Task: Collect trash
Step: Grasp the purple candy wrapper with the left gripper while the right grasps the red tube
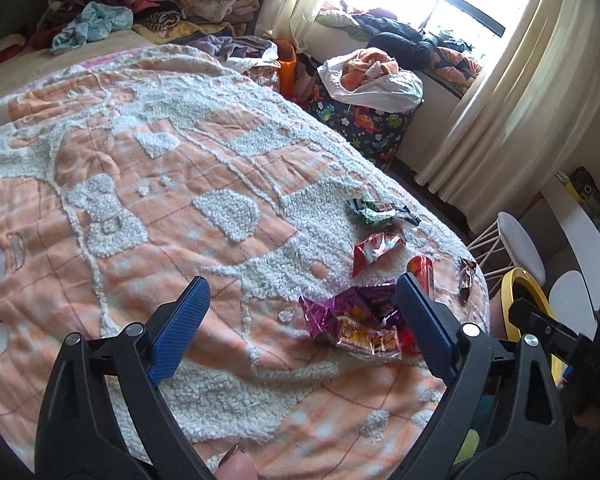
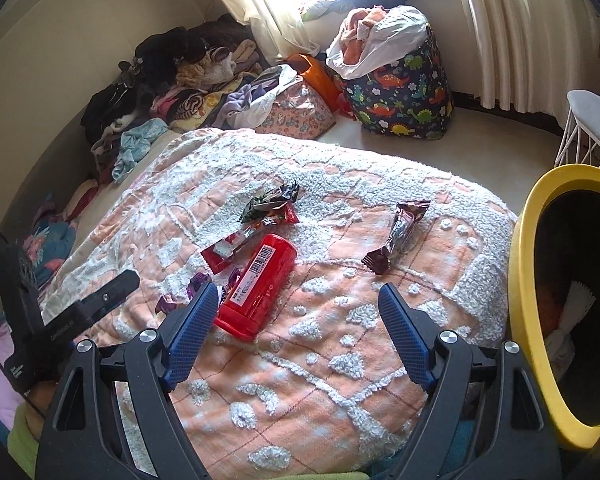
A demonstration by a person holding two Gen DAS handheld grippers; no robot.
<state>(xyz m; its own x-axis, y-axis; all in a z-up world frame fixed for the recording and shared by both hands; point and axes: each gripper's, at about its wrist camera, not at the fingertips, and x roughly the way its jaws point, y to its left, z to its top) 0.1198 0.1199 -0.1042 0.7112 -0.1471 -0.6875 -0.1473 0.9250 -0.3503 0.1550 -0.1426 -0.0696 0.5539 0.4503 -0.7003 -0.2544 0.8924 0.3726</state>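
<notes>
Trash lies on an orange and white bedspread [image 1: 148,208]. In the left wrist view a crumpled purple wrapper [image 1: 352,316] sits just inside the right finger of my left gripper [image 1: 302,292], which is open and holds nothing. Beyond it lie a red wrapper [image 1: 374,249], a green-black wrapper [image 1: 376,213], a red box [image 1: 422,274] and a brown wrapper [image 1: 467,278]. In the right wrist view my right gripper [image 2: 296,294] is open above bare blanket. The red box [image 2: 258,286] lies by its left finger, and the brown wrapper [image 2: 400,236] lies ahead.
A yellow-rimmed bin [image 2: 528,300] stands at the bed's right edge. A dinosaur-print basket [image 2: 404,92] with a white bag sits on the floor by the curtains. Clothes are piled at the bed's far end [image 2: 168,80]. A white wire stool [image 2: 592,128] stands at the right.
</notes>
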